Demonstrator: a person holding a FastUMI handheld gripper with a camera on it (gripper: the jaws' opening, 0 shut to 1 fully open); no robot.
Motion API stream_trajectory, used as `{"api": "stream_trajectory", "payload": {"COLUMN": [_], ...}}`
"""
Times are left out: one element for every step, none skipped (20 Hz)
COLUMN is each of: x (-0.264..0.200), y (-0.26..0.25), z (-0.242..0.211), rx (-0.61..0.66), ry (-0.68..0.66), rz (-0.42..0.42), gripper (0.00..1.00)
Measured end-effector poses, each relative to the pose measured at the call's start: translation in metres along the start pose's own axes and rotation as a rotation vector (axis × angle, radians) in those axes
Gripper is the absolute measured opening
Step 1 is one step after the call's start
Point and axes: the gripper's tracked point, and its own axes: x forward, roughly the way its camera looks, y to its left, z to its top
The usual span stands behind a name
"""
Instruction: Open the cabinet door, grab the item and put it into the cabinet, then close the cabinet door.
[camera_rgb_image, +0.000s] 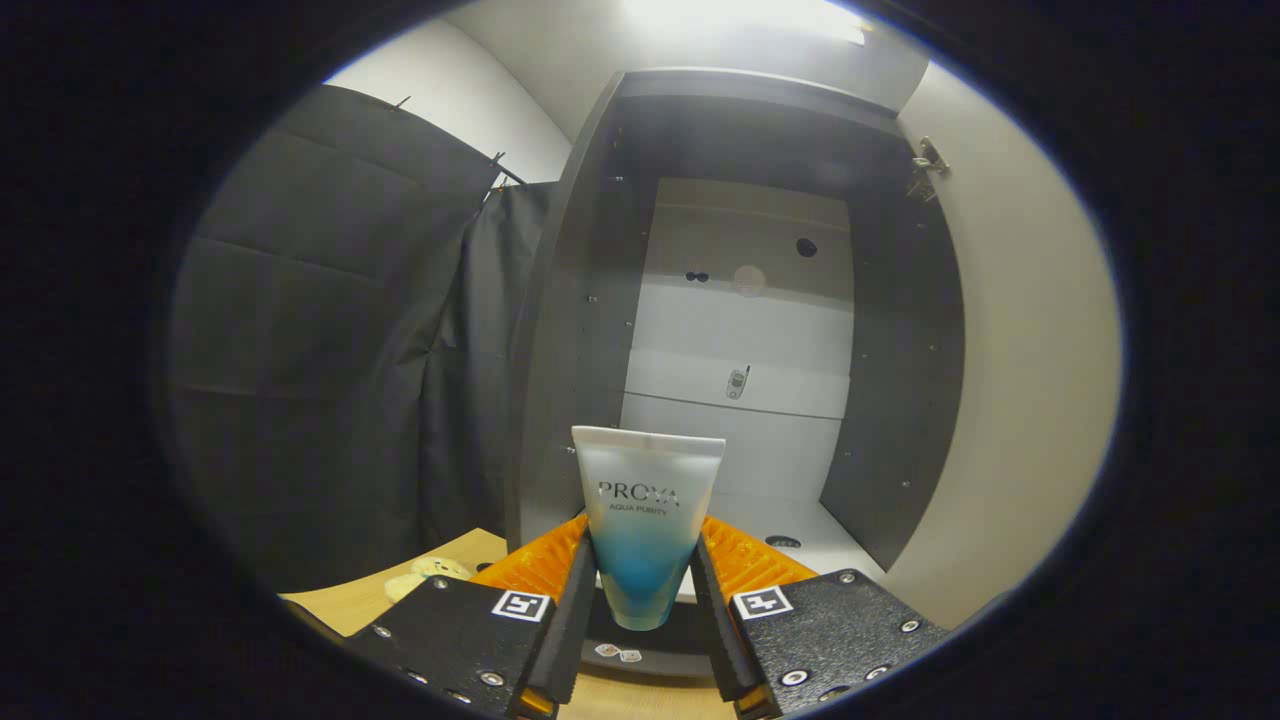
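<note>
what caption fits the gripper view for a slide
Tool shut on a cosmetic tube, held upright before the open cabinet.

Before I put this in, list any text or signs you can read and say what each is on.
Tube, clamped between the fingers of the gripper: two lines of label print on its front, left unquoted.
Square markers on the gripper: patterns only, no letters.
Two stickers below the tube: too small to read.
Cabinet, door open: no text.
</note>
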Motion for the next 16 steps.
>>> {"api": "stream_trajectory", "payload": {"x": [0.017,0.032,0.046,0.06,0.076,0.092,0.107,0.122,0.137,0.15,0.162,0.17,0.176,0.182,0.186,0.19], "y": [-0.005,-0.011,-0.019,-0.026,-0.03,-0.035,-0.039,-0.045,-0.051,-0.056,-0.062,-0.067,-0.073,-0.077,-0.08,-0.083], "z": [0.001,0.004,0.005,0.006,0.006,0.004,0.0,-0.003,-0.007,-0.01,-0.013,-0.018,-0.024,-0.031,-0.038,-0.045], "rx": [0.006,0.01,0.01,0.012,0.015,0.019,0.023,0.026,0.032,0.042,0.054,0.064,0.074,0.079,0.082,0.093], "ry": [0.004,0.005,0.007,0.009,0.01,0.019,0.035,0.05,0.061,0.068,0.074,0.081,0.091,0.104,0.117,0.129], "rz": [0.001,-0.006,-0.016,-0.025,-0.027,-0.031,-0.034,-0.044,-0.055,-0.064,-0.068,-0.073,-0.077,-0.081,-0.087,-0.09], "gripper": [0.52,0.52,0.52,0.52,0.52,0.52,0.52,0.52,0.52,0.52,0.52,0.52,0.52,0.52,0.52,0.52]}}
